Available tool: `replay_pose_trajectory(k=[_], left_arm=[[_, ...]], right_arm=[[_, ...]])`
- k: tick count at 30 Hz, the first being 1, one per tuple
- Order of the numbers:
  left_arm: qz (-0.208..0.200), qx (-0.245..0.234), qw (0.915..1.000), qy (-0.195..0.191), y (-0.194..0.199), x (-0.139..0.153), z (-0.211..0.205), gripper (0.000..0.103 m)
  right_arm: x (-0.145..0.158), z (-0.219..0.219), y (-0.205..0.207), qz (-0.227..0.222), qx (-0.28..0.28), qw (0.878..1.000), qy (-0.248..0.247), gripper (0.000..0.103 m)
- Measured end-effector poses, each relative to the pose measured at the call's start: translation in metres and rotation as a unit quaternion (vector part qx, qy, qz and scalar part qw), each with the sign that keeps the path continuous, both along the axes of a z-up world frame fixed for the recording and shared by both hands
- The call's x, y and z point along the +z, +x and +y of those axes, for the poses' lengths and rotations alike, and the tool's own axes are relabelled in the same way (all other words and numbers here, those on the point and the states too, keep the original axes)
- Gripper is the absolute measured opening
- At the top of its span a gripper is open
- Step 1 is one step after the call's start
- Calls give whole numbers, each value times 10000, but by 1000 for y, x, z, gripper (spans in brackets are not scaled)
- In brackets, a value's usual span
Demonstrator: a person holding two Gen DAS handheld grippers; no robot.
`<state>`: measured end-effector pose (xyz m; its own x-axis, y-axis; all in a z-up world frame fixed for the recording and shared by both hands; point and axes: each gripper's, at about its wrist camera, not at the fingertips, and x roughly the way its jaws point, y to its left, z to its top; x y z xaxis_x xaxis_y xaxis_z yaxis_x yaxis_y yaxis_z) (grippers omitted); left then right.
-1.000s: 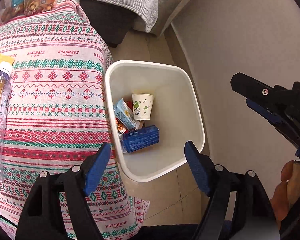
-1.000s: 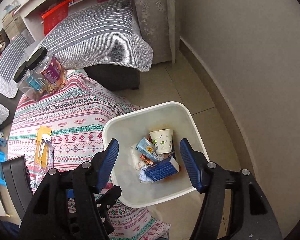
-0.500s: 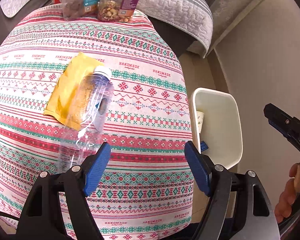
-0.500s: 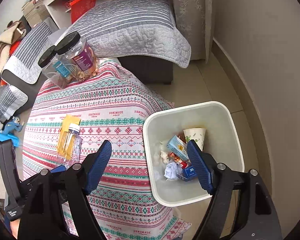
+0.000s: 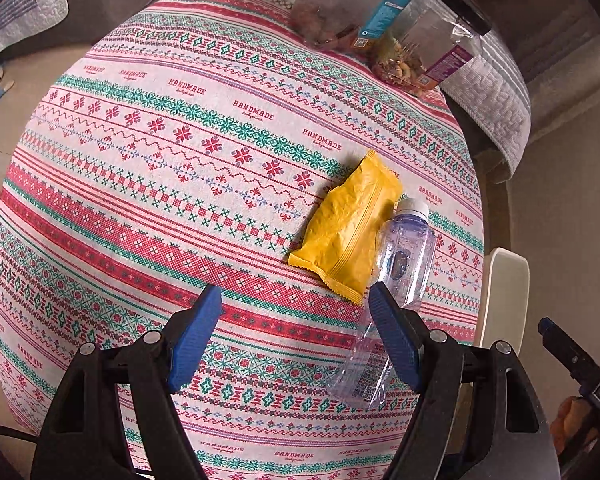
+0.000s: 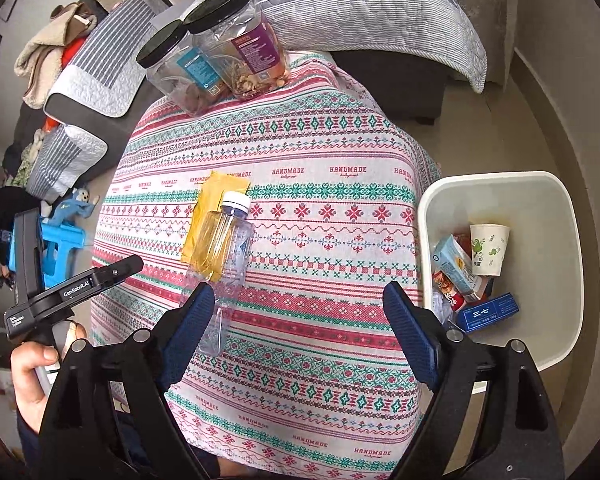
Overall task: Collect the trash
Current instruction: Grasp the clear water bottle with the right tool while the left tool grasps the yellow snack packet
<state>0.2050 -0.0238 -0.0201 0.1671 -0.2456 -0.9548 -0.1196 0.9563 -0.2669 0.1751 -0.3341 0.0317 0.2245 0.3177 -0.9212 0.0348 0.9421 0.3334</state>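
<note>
Left gripper [image 5: 294, 314] spread wide and empty above the table [image 5: 148, 184], right gripper [image 6: 298, 310] likewise, clear bottle [image 5: 396, 280] lying across yellow wrapper [image 5: 348, 232] at two o'clock, bin [image 6: 540, 200] holding trash

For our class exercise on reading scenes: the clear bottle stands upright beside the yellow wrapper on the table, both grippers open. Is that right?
Not quite. The bottle lies on its side, partly over the yellow wrapper, as the left wrist view shows. Both the left gripper and right gripper are indeed open.
</note>
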Motion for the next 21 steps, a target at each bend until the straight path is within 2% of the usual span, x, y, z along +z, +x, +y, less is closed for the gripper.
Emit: replay_pose_trajectory(k=[8,15,17,18,19,20,21], left_arm=[[113,62,9999,-43,2,-10,7,74],[99,317,9994,-74,8,-8,26,74],[66,345,9994,-22,8,-6,31,74],[67,347,9994,1,9,-6,33,74],[63,356,9993,8,9,-6,34,74],[57,359,9993,2,9,-6,35,74],[49,345,9994,-9,10,-7,34,74]], right_arm=[[-42,62,19,431,143,9978,473,83],[-83,110,32,768,171,9954,553,83],[-92,119,32,856,243,9955,323,82],[-96,122,32,885,294,9956,132,80],[-98,123,31,908,326,9953,-19,65],[-99,122,31,963,344,9948,-9,58],[-99,119,30,1020,313,9943,18,58]])
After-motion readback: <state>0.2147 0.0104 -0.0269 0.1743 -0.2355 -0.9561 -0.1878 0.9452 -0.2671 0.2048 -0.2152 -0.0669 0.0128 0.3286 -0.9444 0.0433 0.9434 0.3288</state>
